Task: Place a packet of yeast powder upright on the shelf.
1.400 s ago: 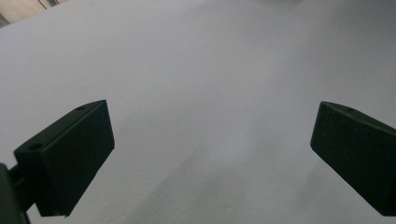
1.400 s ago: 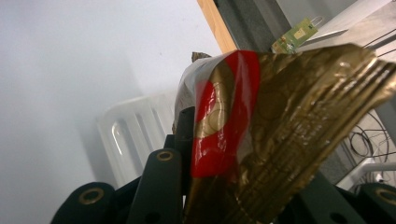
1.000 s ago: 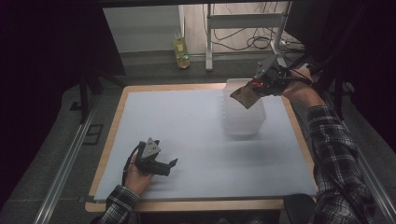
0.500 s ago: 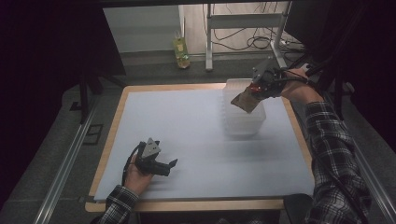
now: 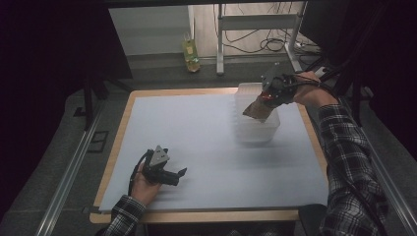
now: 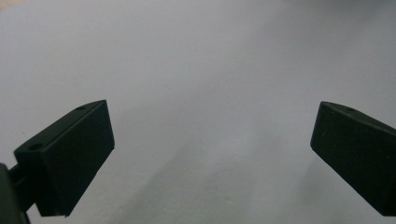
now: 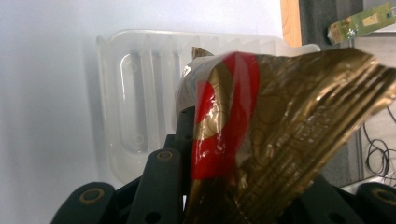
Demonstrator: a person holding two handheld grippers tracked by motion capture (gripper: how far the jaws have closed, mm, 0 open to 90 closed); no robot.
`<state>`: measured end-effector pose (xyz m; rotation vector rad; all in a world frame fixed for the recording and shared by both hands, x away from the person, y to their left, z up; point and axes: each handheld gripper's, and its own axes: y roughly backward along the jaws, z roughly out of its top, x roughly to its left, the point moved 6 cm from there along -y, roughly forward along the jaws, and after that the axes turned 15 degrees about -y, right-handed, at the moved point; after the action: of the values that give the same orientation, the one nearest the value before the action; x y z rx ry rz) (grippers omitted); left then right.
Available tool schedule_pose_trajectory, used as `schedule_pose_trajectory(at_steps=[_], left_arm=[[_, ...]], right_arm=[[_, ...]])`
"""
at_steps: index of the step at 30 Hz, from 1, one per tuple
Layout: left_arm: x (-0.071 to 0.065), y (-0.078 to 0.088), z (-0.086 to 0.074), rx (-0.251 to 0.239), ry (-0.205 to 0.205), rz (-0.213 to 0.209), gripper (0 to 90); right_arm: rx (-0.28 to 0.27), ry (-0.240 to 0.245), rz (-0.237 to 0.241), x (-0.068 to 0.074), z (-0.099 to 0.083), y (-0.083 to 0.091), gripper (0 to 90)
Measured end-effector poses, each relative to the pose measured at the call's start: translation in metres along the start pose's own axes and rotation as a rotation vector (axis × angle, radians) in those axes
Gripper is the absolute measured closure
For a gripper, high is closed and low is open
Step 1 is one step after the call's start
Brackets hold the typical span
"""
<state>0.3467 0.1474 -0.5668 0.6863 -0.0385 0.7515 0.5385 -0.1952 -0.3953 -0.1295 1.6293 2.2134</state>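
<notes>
Over the clear tray (image 5: 255, 132), right gripper (image 5: 264, 98) pinches crinkled, seemingly foil packet (image 7: 280, 135).

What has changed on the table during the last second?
Very little. The right gripper keeps the gold and red packet clamped above the clear plastic container, and has shifted only slightly. The left gripper stays open, resting on the white table cover. The container has not moved.
</notes>
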Motion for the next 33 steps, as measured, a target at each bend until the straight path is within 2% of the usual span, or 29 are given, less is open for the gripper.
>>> schedule_pose_trajectory(at_steps=[3,11,16,21,28,31,33], left_arm=[[0.000,0.000,0.000,-0.005,0.003,0.006,0.0],[0.002,0.002,0.001,-0.014,0.003,0.015,0.0],[0.005,0.005,0.002,-0.032,0.011,0.039,0.0],[0.006,0.007,0.002,-0.040,0.013,0.049,0.0],[0.005,0.006,0.002,-0.039,0.013,0.037,0.0],[0.004,0.006,0.003,-0.040,0.012,0.037,0.0],[0.005,0.006,0.002,-0.040,0.013,0.036,0.0]], right_arm=[[0.044,0.005,0.003,0.000,-0.001,-0.009,73.1],[0.070,-0.010,0.028,-0.002,0.004,-0.028,72.9],[0.076,-0.024,0.046,-0.002,0.007,-0.038,72.7],[0.055,-0.039,0.071,-0.001,0.012,-0.046,72.3],[0.004,-0.066,0.093,0.001,0.020,-0.054,71.6],[0.007,-0.082,0.096,0.000,0.020,-0.054,70.9],[0.007,-0.072,0.090,0.000,0.021,-0.053,69.8]])
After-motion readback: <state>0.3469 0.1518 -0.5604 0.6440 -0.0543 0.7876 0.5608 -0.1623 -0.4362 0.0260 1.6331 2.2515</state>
